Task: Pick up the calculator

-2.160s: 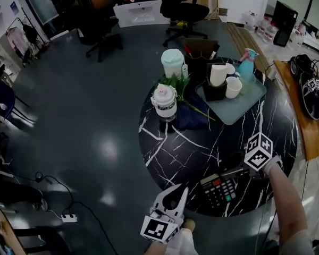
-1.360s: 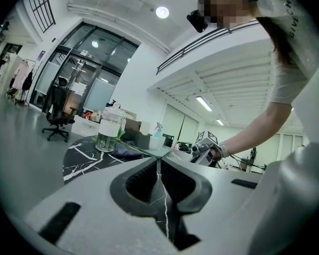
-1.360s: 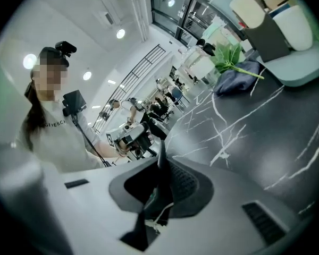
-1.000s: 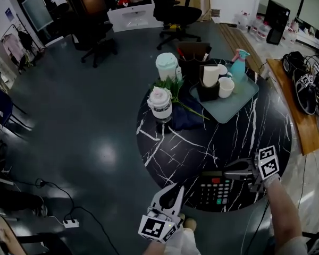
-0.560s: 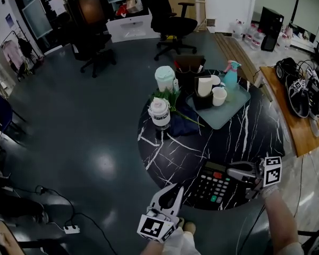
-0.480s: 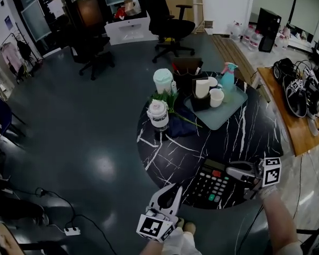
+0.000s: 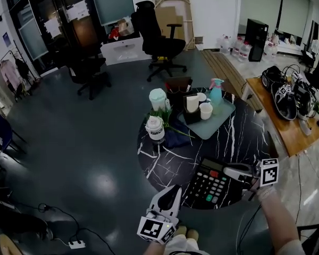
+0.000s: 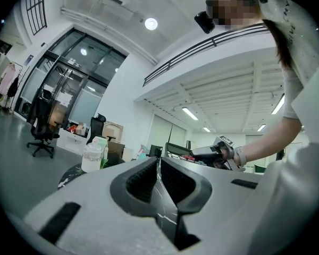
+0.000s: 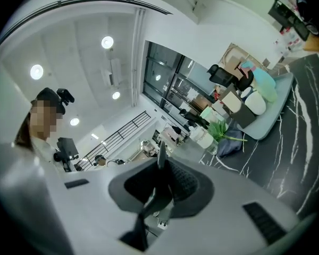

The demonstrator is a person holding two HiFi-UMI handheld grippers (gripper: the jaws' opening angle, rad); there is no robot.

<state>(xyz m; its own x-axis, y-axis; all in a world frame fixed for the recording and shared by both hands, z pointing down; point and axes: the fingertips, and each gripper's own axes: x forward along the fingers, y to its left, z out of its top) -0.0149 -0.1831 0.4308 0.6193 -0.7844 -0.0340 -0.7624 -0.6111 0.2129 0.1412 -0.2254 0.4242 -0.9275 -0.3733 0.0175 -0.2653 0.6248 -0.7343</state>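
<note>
The black calculator, with grey keys and a few red and green ones, hangs tilted over the near rim of the round black marble table. My right gripper is shut on its right edge. In the right gripper view the calculator shows edge-on as a thin dark slab pinched in the right gripper. My left gripper floats lower left of the calculator, off the table's edge, shut and empty. In the left gripper view the left gripper has its pads together, and the held calculator shows beyond.
At the table's far side a pale tray carries cups and a blue spray bottle. A white jar, green leaves and a dark cloth sit left of it. A wooden desk stands right; office chairs behind.
The right gripper has lifted the calculator off the tabletop and tilted it up. Both grippers have risen, and the table looks smaller and farther below.
</note>
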